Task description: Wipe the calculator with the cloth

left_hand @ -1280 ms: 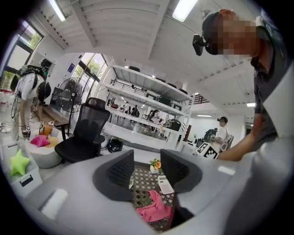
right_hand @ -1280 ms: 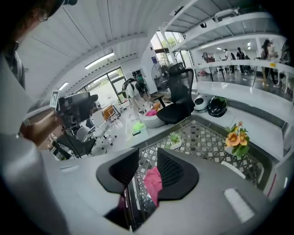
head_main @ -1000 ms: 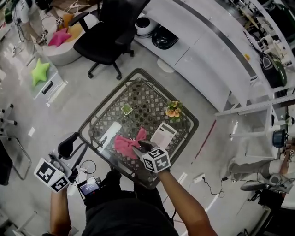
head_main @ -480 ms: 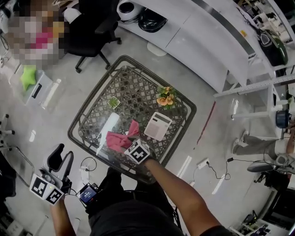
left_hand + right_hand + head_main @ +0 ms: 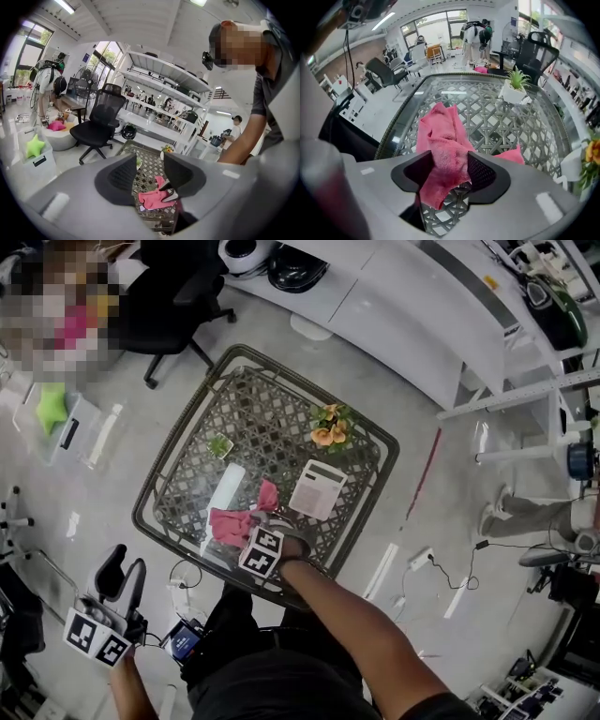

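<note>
The jaws of the right hand-held gripper (image 5: pixel 449 160) have just been opened, the cloth (image 5: pixel 440 129) between them; the left hand-held gripper (image 5: pixel 150 165) is held open.

In the head view I can't see the jaws of the right gripper (image 5: pixel 266 524), which have just been opening with the cloth (image 5: pixel 230 524) between them, because its marker cube (image 5: pixel 262 551) sits over them. The calculator (image 5: pixel 318 489) is too small for me to read any keys. In the left gripper view the body of the left gripper (image 5: pixel 149 160) hides most of the table (image 5: pixel 154 214), and in the right gripper view the flowers (image 5: pixel 591 154) are cut off at the picture's rim.
</note>
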{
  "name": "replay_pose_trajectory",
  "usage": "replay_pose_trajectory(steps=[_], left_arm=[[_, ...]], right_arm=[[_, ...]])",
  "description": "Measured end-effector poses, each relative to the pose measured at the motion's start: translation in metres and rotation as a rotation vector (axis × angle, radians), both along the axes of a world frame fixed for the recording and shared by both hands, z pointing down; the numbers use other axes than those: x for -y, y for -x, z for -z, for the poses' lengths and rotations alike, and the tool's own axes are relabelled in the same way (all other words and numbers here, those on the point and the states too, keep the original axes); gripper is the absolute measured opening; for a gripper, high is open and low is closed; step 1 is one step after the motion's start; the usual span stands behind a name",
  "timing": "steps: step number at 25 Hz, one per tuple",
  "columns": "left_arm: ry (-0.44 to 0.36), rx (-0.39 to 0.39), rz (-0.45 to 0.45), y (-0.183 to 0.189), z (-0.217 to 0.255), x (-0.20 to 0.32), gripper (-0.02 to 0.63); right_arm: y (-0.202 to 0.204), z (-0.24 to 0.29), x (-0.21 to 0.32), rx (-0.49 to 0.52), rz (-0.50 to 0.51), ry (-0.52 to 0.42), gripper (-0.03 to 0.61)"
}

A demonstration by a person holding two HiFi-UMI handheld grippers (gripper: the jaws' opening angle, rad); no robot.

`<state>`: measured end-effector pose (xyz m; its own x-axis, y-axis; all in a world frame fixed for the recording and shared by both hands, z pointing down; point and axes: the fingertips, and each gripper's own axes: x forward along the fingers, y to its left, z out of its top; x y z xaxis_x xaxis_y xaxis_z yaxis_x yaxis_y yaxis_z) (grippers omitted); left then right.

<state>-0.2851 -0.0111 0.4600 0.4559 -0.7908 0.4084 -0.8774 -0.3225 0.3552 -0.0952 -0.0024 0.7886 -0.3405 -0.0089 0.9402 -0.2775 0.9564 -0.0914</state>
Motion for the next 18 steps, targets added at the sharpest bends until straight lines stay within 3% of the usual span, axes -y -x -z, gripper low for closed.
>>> replay_pose_trajectory(steps=[7, 13, 18], left_arm=[[0.005, 0.003, -0.019, -0.013, -0.003, 0.007, 0.19], [0.008, 0.01, -0.032, -0.022, -0.002, 0.014, 0.19], [0.013, 0.01, -0.04, -0.031, -0.002, 0.02, 0.192]], right_arm=[[-0.006, 0.001, 0.009, -0.05, 0.125, -0.126, 0.095], [-0.012, 0.031, 0.032, -0.03, 0.215, -0.312, 0.083], [-0.027, 0.06, 0.071, -0.005, 0.202, -0.464, 0.083]])
